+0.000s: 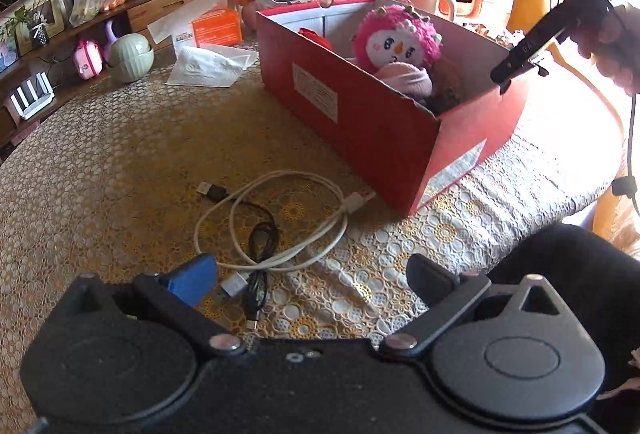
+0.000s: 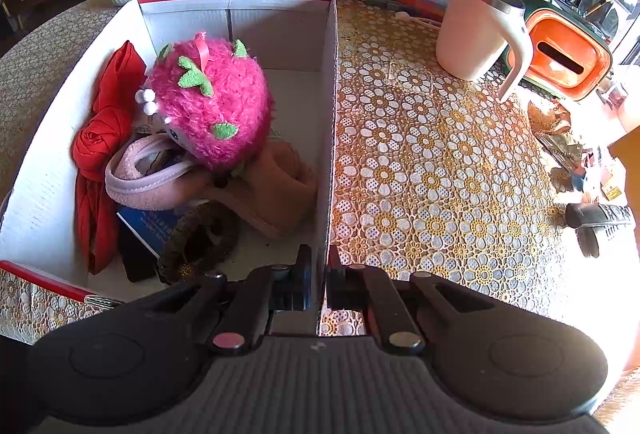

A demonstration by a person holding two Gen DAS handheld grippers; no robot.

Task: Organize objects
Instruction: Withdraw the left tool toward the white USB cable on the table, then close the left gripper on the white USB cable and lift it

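Observation:
A red cardboard box (image 1: 372,121) stands on the lace-covered table and holds a pink plush toy (image 1: 396,41), a pink slipper (image 2: 148,173), a red cloth (image 2: 108,121), a blue book and a dark woven item. My right gripper (image 2: 319,270) is shut on the box's right wall (image 2: 330,113), pinching it near the close corner; it also shows in the left wrist view (image 1: 516,65). My left gripper (image 1: 312,274) is open and empty just above a white cable (image 1: 280,218) and a black cable (image 1: 260,246) lying tangled on the table.
A white mug (image 2: 476,29) and an orange tissue holder (image 2: 560,53) stand right of the box. A black remote (image 2: 600,218) lies at the right edge. A tissue box (image 1: 212,27), a green bowl (image 1: 130,55), paper and plastic bags sit behind the box.

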